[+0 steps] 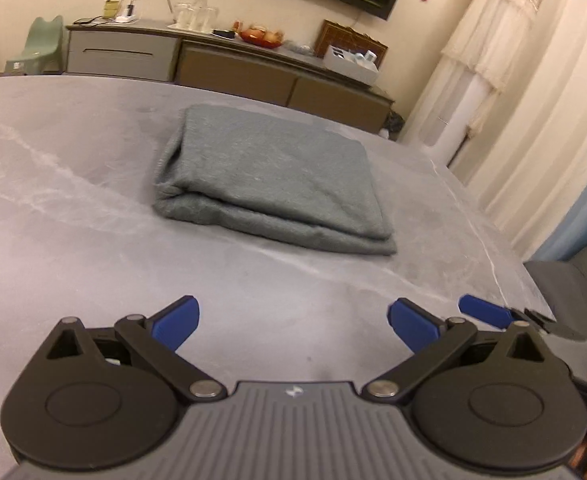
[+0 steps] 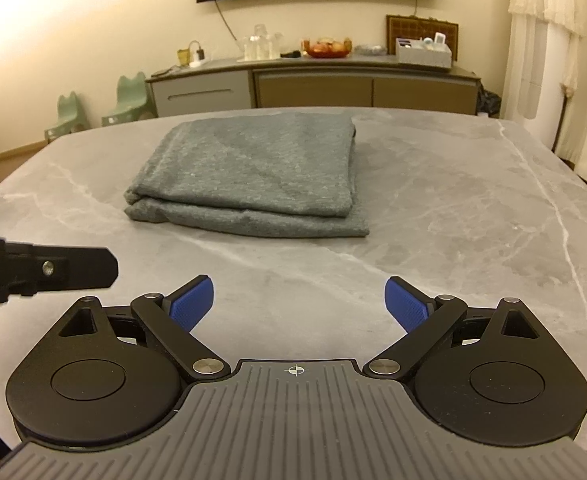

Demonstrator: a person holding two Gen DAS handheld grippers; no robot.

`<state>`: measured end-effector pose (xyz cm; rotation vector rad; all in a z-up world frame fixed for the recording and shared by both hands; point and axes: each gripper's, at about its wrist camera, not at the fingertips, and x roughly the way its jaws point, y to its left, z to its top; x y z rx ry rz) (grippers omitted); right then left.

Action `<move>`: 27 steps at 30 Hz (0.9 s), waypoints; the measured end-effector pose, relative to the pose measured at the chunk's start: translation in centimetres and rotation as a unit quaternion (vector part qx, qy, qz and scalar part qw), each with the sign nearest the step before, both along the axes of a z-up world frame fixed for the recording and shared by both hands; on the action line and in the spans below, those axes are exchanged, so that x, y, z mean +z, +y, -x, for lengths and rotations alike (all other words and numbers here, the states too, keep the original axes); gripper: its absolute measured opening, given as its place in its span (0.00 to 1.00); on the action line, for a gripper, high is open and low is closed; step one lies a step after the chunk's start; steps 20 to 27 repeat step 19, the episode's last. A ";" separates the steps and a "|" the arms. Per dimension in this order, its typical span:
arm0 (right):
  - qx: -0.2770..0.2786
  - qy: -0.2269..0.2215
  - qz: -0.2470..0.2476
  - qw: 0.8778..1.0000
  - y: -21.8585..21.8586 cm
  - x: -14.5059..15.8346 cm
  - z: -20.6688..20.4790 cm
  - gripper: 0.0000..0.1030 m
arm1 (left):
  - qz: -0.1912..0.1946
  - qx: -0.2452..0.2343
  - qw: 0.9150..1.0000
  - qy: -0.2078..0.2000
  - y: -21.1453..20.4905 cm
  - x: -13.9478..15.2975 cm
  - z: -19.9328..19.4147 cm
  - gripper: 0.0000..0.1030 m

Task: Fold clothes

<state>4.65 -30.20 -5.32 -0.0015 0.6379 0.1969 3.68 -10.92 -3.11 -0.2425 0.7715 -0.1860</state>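
A grey-green garment [image 1: 269, 178] lies folded into a neat rectangle on the grey marble table [image 1: 73, 240]; it also shows in the right wrist view [image 2: 249, 176]. My left gripper [image 1: 293, 326] is open and empty, held above the table short of the garment's near edge. My right gripper [image 2: 298, 306] is open and empty, also short of the near edge. A blue fingertip of the right gripper [image 1: 485, 312] shows at the right of the left wrist view. Part of the left gripper's black body [image 2: 45, 272] shows at the left of the right wrist view.
A long sideboard [image 2: 313, 84] with glasses, a fruit bowl and a box stands against the far wall. Green plastic chairs [image 2: 129, 100] stand at the far left. White curtains [image 1: 513, 92] hang at the right. A dark chair [image 1: 573, 288] stands by the table's right edge.
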 end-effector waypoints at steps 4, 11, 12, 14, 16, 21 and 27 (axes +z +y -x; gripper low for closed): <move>-0.006 0.003 0.001 1.000 -0.3 -0.2 0.0 0.93 | -0.029 -0.009 1.000 -0.001 -1.3 0.1 0.5 1.00; -0.010 0.005 0.003 1.000 -0.4 -0.3 0.0 0.93 | -0.047 -0.012 0.999 0.003 -1.9 -0.2 0.9 1.00; -0.011 0.005 0.003 1.000 -0.5 -0.3 0.0 0.93 | -0.048 -0.013 0.999 0.003 -1.9 -0.2 0.9 1.00; -0.011 0.005 0.004 1.000 -0.5 -0.3 0.1 0.93 | -0.051 -0.015 0.999 0.001 -1.9 -0.2 1.0 1.00; -0.012 0.005 0.005 1.000 -0.5 -0.3 0.0 0.93 | -0.053 -0.016 0.998 0.000 -1.9 -0.2 1.1 1.00; -0.013 0.005 0.008 1.000 -0.5 -0.4 0.0 0.93 | -0.060 -0.021 0.998 -0.003 -2.0 -0.2 1.3 1.00; -0.013 0.005 0.008 1.000 -0.5 -0.4 0.0 0.93 | -0.060 -0.021 0.998 -0.003 -2.0 -0.2 1.3 1.00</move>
